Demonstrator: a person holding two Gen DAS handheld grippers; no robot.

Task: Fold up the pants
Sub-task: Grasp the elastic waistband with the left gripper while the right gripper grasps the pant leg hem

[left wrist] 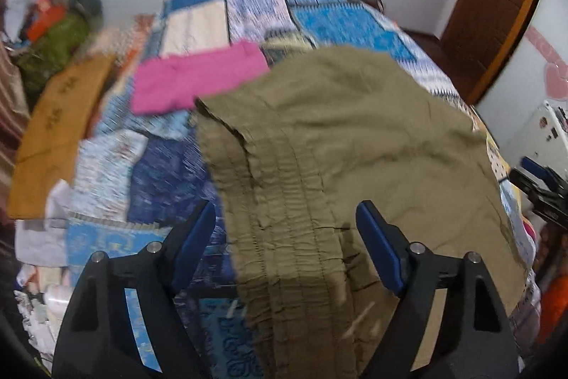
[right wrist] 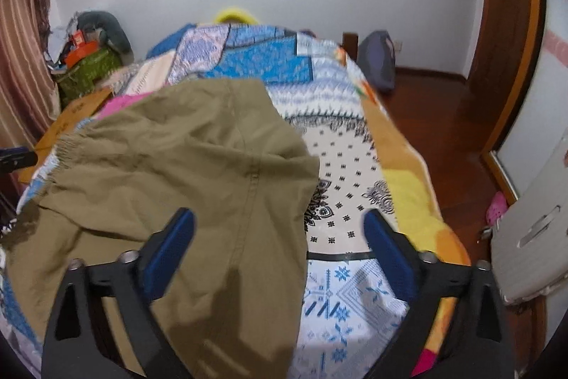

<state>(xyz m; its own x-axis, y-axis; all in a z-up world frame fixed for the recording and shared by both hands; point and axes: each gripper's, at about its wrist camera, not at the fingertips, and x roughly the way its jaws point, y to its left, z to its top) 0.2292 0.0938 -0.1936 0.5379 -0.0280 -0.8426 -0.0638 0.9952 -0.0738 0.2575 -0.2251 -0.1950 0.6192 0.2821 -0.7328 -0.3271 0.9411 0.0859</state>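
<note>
Olive-khaki pants (left wrist: 337,144) lie spread on a patchwork bedspread (left wrist: 255,9). In the left wrist view the elastic waistband (left wrist: 280,219) runs toward the camera between my fingers. My left gripper (left wrist: 285,212) is open, above the waistband, holding nothing. In the right wrist view the pants (right wrist: 177,173) fill the left half, with their right edge and a seam between my fingers. My right gripper (right wrist: 278,219) is open and empty above that edge. The other gripper shows at the far right of the left wrist view (left wrist: 543,187).
A pink folded cloth (left wrist: 198,77) and a mustard cloth (left wrist: 56,137) lie on the bed's left side. A cluttered pile (right wrist: 88,52) stands at the back left. A wooden door (right wrist: 511,23), wood floor and a white stool (right wrist: 536,233) are to the right.
</note>
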